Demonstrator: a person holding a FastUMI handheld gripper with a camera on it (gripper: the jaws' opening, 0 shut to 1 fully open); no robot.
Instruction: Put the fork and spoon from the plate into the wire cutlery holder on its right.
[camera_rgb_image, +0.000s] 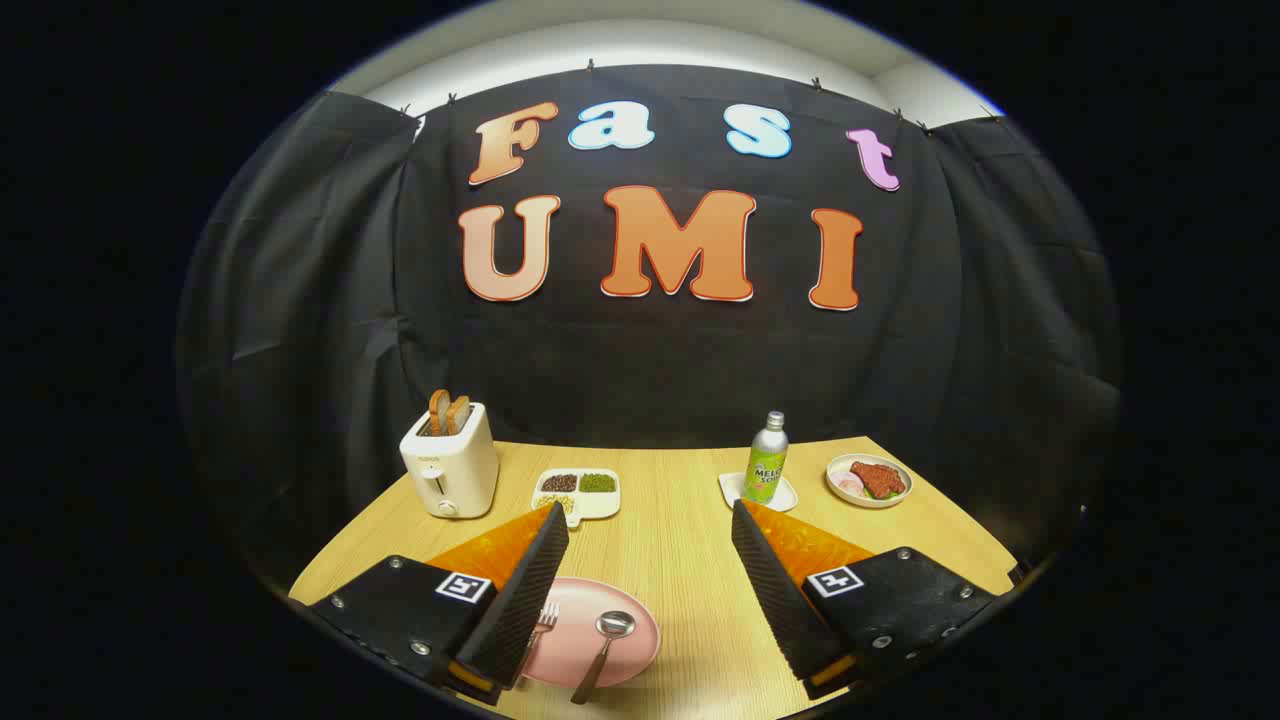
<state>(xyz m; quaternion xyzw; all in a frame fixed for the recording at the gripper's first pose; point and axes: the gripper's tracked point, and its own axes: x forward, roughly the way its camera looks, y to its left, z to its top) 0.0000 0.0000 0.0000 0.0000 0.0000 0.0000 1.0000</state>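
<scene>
Resting on one pink plate: one fork, one spoon; gripper fingers spread wide.

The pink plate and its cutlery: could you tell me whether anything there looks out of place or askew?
Slightly. The spoon lies on the pink plate with its handle overhanging the near rim. The fork lies beside it, partly hidden behind the left finger of the open gripper. Nothing looks spilled or damaged.

Gripper fingers spread wide above wooden table; pink plate w/ spoon and fork lies between them, by left finger.
</scene>
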